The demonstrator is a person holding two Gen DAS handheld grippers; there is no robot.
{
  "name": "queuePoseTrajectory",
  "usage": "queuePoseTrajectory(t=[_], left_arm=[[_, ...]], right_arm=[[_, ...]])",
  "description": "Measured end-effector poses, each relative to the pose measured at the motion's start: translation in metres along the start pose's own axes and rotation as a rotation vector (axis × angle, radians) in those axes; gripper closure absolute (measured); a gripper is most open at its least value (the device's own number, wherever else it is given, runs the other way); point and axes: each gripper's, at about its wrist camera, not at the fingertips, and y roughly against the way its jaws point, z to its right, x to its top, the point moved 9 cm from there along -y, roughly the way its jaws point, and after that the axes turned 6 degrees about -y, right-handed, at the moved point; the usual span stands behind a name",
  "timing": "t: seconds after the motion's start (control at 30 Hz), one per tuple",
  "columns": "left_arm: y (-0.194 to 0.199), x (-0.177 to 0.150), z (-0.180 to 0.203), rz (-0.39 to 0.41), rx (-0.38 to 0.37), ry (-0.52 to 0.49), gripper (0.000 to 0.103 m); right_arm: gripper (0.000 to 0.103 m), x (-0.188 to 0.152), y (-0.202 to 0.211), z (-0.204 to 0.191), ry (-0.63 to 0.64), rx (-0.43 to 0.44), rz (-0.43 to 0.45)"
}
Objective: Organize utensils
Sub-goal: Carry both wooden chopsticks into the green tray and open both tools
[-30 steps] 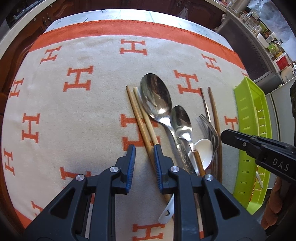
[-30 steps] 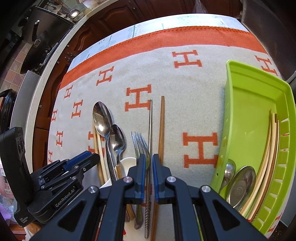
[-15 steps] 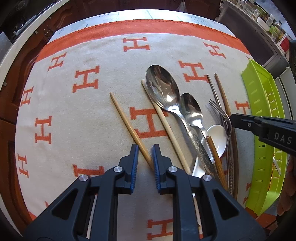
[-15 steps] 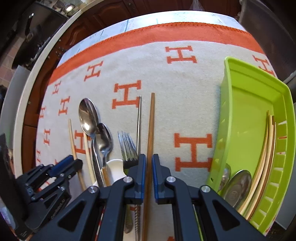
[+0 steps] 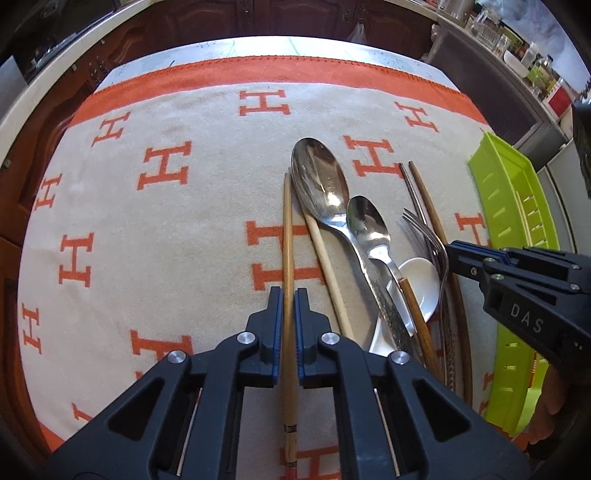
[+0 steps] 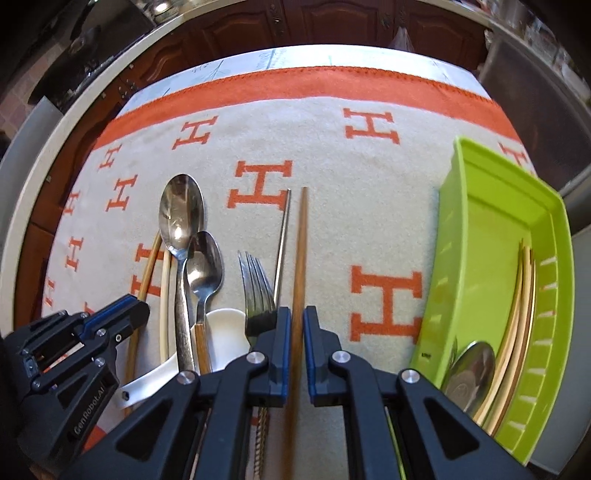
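Observation:
My left gripper (image 5: 289, 299) is shut on a light bamboo chopstick (image 5: 287, 229), which runs straight out between the fingers over the cloth. Its twin chopstick (image 5: 325, 258) lies just to the right, beside a large spoon (image 5: 319, 181), a small spoon (image 5: 367, 221), a fork (image 5: 424, 229) and a white ceramic spoon (image 5: 421, 280). My right gripper (image 6: 297, 317) is shut on a dark brown chopstick (image 6: 301, 240); a metal chopstick (image 6: 282, 236) lies alongside it. At the right stands the green tray (image 6: 461, 221), holding chopsticks (image 6: 524, 295) and spoons (image 6: 472, 369).
A beige cloth with orange H marks (image 5: 166, 166) covers the table. Dark wooden cabinets (image 6: 332, 22) stand behind it. A counter with jars (image 5: 535, 66) is at the far right. The two grippers work close together over the utensil pile; the left gripper (image 6: 142, 308) sits left of the right one.
My left gripper closed on the light chopstick, which swung from slanted to straight along the fingers. My right gripper shifted so the brown chopstick now sits between its fingers.

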Motion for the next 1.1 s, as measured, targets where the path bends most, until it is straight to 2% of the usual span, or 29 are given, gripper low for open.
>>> queuePoseTrajectory(t=[0.3, 0.4, 0.57, 0.77, 0.97, 1.1], left_arm=[[0.053, -0.008, -0.007, 0.076, -0.042, 0.021, 0.100], [0.078, -0.008, 0.002, 0.108, -0.069, 0.006, 0.100], [0.115, -0.006, 0.036, 0.146, -0.133, -0.036, 0.100], [0.135, 0.005, 0.095, 0.159, -0.197, -0.101, 0.100], [0.138, 0.021, 0.161, 0.156, -0.235, -0.168, 0.100], [0.125, 0.031, 0.196, 0.135, -0.249, -0.199, 0.100]], right_arm=[[0.097, -0.016, 0.043, 0.008, -0.085, 0.182, 0.029], [0.097, -0.023, 0.061, 0.008, -0.110, 0.256, 0.049], [0.097, -0.036, 0.094, 0.015, -0.140, 0.311, 0.103], [0.097, -0.038, 0.123, 0.048, -0.179, 0.284, 0.173], [0.097, -0.034, 0.130, 0.102, -0.238, 0.149, 0.220], [0.097, -0.032, 0.125, 0.126, -0.264, 0.084, 0.224]])
